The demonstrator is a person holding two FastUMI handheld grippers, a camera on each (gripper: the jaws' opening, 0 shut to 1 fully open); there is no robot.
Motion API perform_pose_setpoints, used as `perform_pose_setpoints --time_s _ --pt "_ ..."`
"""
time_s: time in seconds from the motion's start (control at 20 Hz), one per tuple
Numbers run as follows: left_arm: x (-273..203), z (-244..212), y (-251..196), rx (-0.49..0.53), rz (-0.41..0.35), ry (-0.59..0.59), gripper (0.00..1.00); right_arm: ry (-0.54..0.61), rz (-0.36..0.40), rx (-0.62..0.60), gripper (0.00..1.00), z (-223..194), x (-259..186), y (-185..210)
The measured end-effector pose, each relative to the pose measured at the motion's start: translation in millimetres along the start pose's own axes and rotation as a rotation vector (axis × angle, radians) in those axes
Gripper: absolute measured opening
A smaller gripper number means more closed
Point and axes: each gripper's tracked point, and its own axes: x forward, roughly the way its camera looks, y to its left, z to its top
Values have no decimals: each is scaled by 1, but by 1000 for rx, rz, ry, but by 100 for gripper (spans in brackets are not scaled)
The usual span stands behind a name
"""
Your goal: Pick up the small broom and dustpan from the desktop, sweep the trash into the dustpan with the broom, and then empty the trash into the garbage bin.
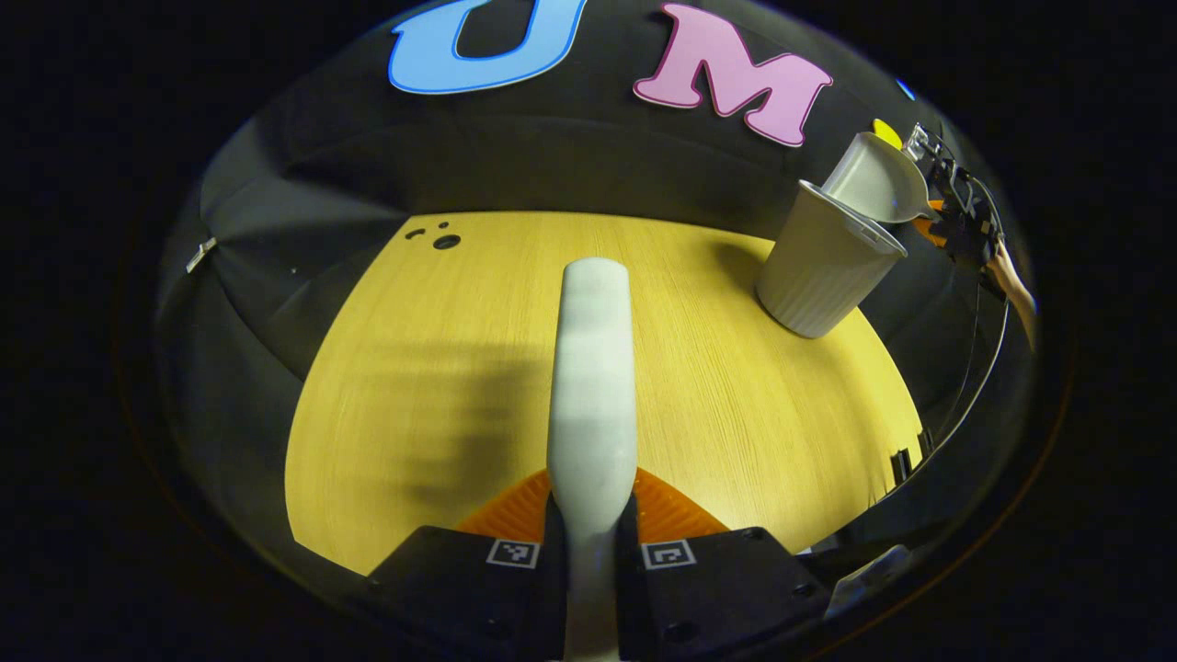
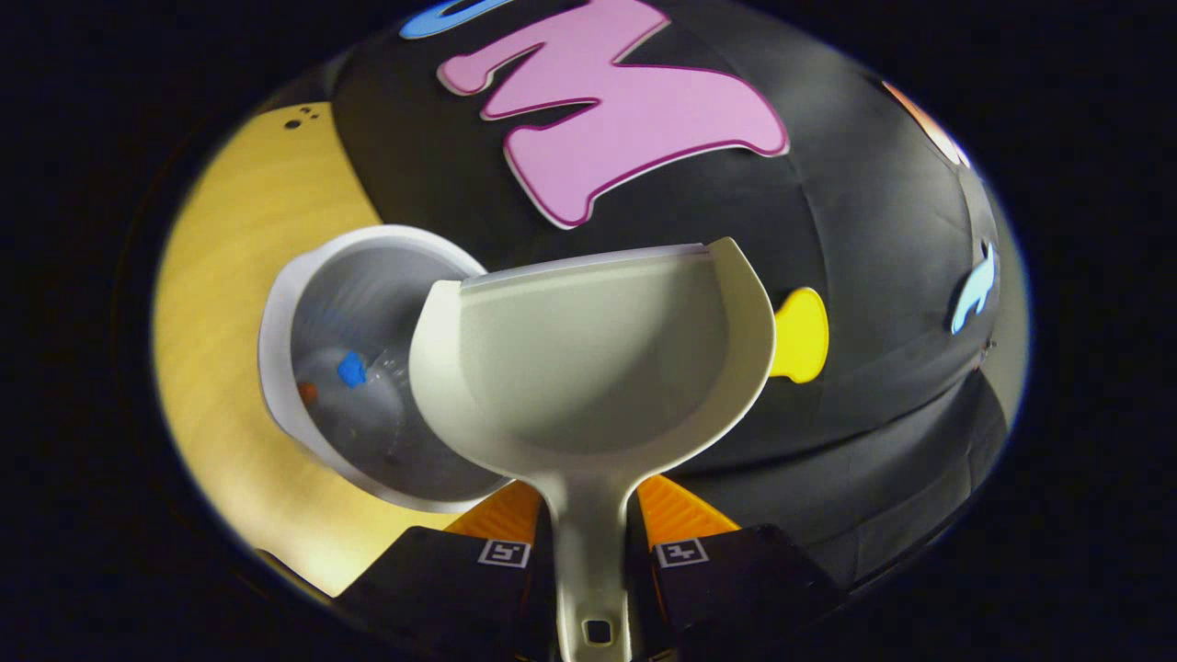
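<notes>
Right gripper (image 2: 593, 542) clamps the pale plastic dustpan (image 2: 588, 368) tilted over the ribbed grey bin (image 2: 276, 359) at nine o'clock, to tip the trash in; left gripper (image 1: 590, 542) pinches the white broom handle (image 1: 593, 386), parked clear.

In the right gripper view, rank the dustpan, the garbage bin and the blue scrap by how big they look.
1. dustpan, though it is nearest the camera
2. garbage bin
3. blue scrap, inside the bin

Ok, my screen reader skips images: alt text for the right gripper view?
The right gripper holds the dustpan by its handle, tipped over the open garbage bin on the wooden desktop. Small blue and orange scraps lie inside the bin.
</notes>
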Motion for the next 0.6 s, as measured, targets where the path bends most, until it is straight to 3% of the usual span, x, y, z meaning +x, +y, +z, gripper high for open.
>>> perform_pose_setpoints --time_s 0.05,0.1,0.2,0.3,0.4,0.5,0.55,0.6 --pt "-3 2 2 6 6 -18 26 5 14 62 35 1 -5 -5" --pt "-7 3 2 9 6 -27 26 11 32 130 38 3 -13 -9" --pt "-11 4 3 5 8 -44 26 14 64 257 31 8 -28 -13" --pt "-15 6 7 -1 21 -70 26 1 97 373 35 19 -32 -13" --pt "-19 4 10 -2 25 -86 26 -2 151 486 31 26 -36 -10" --pt "-22 4 11 1 19 -100 26 -4 208 595 38 35 -43 -2" --pt "-24 1 9 0 12 -102 26 -10 235 641 34 39 -44 -1" --pt "-25 -1 10 -1 5 -106 24 -19 263 690 38 43 -45 1"
